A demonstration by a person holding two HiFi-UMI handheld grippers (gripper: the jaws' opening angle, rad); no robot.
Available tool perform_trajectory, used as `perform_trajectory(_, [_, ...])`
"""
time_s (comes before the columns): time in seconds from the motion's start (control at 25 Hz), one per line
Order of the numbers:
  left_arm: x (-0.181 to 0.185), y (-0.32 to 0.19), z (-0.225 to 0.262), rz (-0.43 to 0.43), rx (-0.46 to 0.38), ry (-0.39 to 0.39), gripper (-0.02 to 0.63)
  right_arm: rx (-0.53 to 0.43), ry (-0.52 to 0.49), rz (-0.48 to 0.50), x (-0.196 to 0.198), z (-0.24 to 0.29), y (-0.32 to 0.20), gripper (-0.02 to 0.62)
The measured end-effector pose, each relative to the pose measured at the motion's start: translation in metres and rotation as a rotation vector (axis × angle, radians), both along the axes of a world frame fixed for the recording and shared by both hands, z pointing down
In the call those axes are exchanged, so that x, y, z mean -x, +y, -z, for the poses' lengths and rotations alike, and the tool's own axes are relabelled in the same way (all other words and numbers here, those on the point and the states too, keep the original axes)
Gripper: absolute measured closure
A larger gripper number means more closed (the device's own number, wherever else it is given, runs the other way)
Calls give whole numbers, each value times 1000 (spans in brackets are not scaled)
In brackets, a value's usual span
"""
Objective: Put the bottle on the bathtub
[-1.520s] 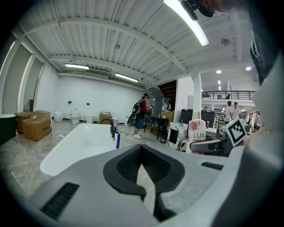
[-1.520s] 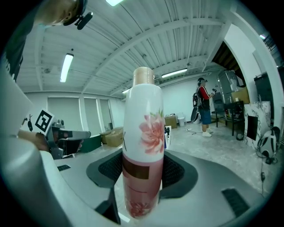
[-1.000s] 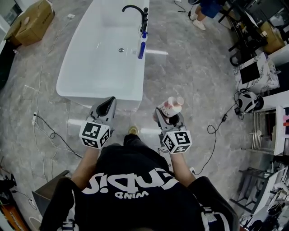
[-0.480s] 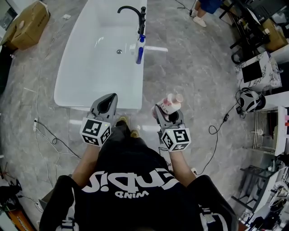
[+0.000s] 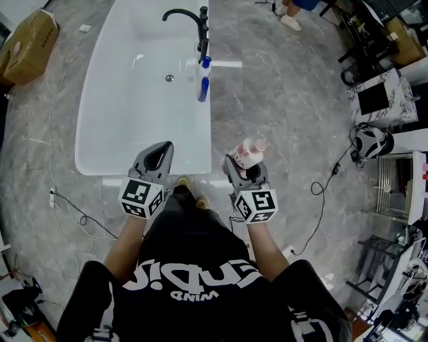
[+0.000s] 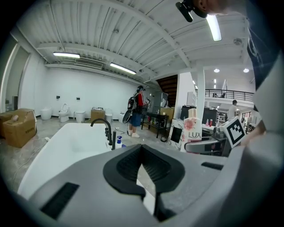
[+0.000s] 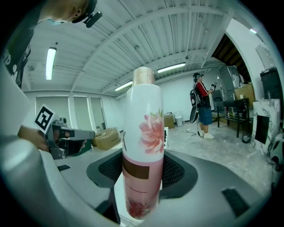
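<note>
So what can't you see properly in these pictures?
Bottom of the bottle: right gripper view, hidden behind the right gripper's body.
Label on the blue bottle: head view, too small to read.
Standing person: head view, cut off by the top edge.
Near end of the bathtub: left gripper view, hidden behind the left gripper.

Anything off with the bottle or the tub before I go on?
Nothing stands out. The bottle stands upright, cap on, clamped between the jaws of the right gripper, with no leak or dent on the side that shows. The bathtub ahead looks intact. The left gripper is shut and holds nothing.
</note>
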State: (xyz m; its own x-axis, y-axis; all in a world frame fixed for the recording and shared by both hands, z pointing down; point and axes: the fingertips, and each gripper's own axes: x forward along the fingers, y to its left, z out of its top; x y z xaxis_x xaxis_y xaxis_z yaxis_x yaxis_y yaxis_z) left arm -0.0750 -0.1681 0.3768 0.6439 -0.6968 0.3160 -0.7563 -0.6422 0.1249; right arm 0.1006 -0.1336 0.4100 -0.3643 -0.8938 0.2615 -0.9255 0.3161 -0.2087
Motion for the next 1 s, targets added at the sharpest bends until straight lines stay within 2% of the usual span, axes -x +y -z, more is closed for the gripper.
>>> perform_trajectory(0.4, [-14,-65,-62,-57,47,0,598,37,28,-13,9,-53,-74,345])
perform_trajectory(0.64, [-18,-112,-103,-82,55,16,598,18,42,-15,20,-87,-125,345])
perform_trajectory(1.0, [-22,-150,-183,-118,88,15,598,-1,57,-24,31,-152,-181,347])
